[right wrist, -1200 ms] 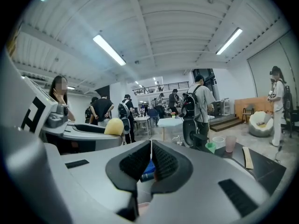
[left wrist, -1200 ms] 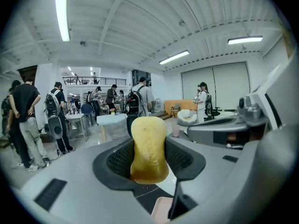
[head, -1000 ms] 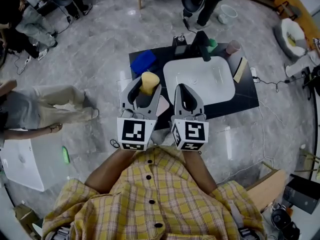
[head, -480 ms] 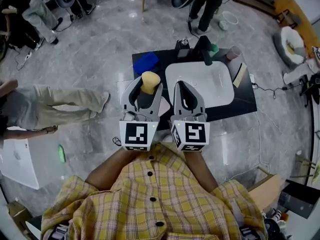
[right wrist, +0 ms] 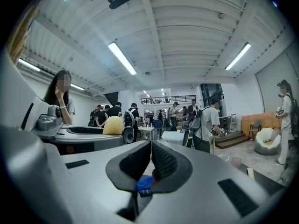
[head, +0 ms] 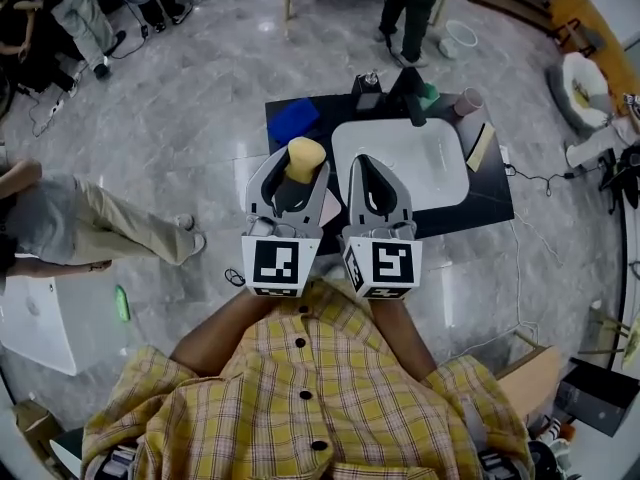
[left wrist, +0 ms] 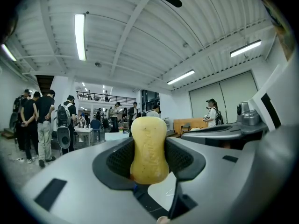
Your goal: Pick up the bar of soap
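A yellow bar of soap (head: 303,159) stands upright, clamped between the jaws of my left gripper (head: 298,164), lifted above the black table (head: 490,193). In the left gripper view the soap (left wrist: 149,150) fills the gap between the dark pads. My right gripper (head: 369,168) hangs beside the left one over the near edge of the white sink basin (head: 440,183), its jaws shut with nothing between them. In the right gripper view the right gripper (right wrist: 150,161) has its pads pressed together, and the soap (right wrist: 112,125) shows to the left.
On the table lie a blue sponge (head: 291,121), a black faucet (head: 409,96), a green cup (head: 428,95), a pink cup (head: 466,101) and a pale block (head: 480,147). People stand around on the marble floor (head: 200,68). A cable (head: 535,171) trails off the table's right side.
Both grippers have stayed nearly still, the soap still held. The head view has shifted slightly, and the people on the floor have moved.
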Tool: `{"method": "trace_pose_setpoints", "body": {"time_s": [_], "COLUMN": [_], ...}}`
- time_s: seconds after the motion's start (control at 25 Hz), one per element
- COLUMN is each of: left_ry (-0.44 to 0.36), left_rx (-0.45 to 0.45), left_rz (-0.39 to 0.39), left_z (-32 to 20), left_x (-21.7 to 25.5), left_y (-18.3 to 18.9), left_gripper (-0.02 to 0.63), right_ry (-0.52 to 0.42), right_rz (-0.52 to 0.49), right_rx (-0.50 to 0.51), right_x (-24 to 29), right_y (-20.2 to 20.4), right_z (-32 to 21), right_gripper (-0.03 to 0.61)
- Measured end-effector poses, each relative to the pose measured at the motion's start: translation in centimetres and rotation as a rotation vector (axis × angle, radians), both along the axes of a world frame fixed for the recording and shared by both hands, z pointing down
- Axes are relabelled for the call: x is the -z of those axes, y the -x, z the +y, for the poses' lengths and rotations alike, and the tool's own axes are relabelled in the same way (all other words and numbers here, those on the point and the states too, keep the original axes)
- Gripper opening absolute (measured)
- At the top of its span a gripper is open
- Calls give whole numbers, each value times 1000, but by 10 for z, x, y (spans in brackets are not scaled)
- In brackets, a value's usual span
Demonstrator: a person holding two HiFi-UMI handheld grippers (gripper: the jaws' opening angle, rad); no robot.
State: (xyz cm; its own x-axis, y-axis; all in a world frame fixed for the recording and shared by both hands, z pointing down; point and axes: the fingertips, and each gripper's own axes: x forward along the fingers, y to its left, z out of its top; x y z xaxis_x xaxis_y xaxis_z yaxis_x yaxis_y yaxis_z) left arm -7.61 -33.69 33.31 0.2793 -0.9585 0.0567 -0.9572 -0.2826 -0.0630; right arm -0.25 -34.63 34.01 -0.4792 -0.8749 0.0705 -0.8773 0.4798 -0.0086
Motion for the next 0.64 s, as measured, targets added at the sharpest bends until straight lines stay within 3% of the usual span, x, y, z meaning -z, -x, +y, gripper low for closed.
{"method": "trace_pose_setpoints", "body": {"time_s": [0.64], "left_ry": [-10], "left_rx": [2], "left_rz": [3], "left_z": [1], "left_x": [2], "left_y": [-5], "left_gripper": [204], "right_ry": [-13], "right_rz": [16], "right_rx": [13], "right_x": [-1], "right_y": [-3], "right_z": [1], "right_gripper": [21]}}
